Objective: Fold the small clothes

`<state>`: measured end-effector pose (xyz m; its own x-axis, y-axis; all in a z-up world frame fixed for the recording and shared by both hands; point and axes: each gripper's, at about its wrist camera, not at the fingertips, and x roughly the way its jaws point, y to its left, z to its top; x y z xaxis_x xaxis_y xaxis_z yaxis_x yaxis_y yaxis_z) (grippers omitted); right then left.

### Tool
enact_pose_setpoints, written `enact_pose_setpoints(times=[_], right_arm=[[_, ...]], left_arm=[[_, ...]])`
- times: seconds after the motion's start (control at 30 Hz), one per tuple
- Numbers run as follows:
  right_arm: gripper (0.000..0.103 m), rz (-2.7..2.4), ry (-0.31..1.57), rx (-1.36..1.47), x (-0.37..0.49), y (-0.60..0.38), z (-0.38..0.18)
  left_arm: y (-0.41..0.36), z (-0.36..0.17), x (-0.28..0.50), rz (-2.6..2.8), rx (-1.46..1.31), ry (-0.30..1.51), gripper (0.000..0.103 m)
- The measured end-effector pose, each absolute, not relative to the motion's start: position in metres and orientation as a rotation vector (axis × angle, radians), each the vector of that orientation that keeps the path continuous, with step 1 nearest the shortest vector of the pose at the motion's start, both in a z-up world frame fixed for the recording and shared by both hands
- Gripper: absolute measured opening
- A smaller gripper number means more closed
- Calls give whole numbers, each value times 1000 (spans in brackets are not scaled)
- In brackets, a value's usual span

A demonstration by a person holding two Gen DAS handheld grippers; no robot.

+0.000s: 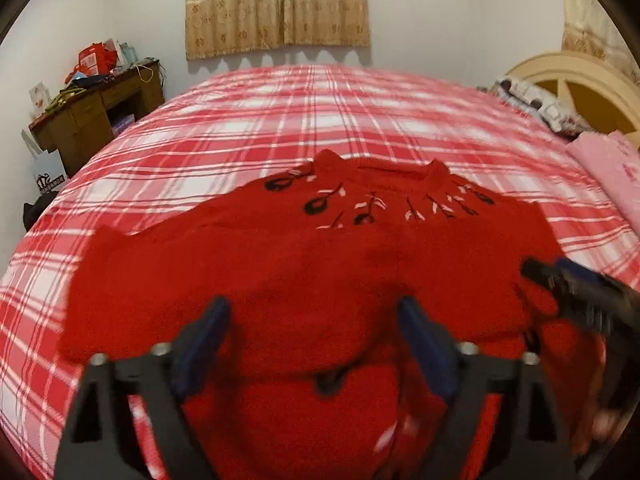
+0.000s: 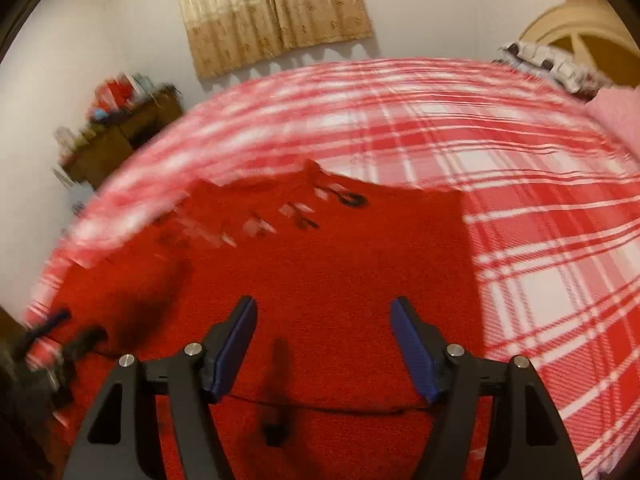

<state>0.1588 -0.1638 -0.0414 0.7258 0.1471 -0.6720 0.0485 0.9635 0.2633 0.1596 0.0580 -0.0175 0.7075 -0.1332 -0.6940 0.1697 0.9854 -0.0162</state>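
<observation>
No text is legible; print on the white paper bag (image 1: 48, 176) beside the brown wooden desk (image 1: 96, 120) is too blurred to read.

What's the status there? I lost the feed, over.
Left gripper open, right gripper open, both empty. Red sweater on plaid bedspread, partly folded. Nothing in the way.

Plaid bedspread (image 1: 280, 120), beige curtain (image 1: 276, 4), cluttered wooden desk (image 1: 96, 116), perhaps a headboard (image 1: 576, 80)
</observation>
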Motion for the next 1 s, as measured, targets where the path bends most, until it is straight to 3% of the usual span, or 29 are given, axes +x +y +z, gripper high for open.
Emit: enact_pose_setpoints(times=[0.23,0.47,0.5,0.57,0.6,0.8,1.0], right_arm=[[77,264,807,411,195,-127,-28],[75,263,866,155,219,-41,-63],[69,259,857,110,218,-33,-64],[24,278,847,32,218,-19,-60],[14,283,853,15,219,-16,-59],[10,365,813,67,221,-9,-13],[10,475,610,119,221,9,95]], left_arm=[[140,-16,128,-8,-69,769,95],[192,-34,124,163,-120,807,95],[193,-36,125,171,-121,808,95],[195,-40,129,188,-121,813,95],[194,-41,133,192,-134,817,95],[193,-45,153,207,-208,821,95],[195,-44,167,276,-259,814,95]])
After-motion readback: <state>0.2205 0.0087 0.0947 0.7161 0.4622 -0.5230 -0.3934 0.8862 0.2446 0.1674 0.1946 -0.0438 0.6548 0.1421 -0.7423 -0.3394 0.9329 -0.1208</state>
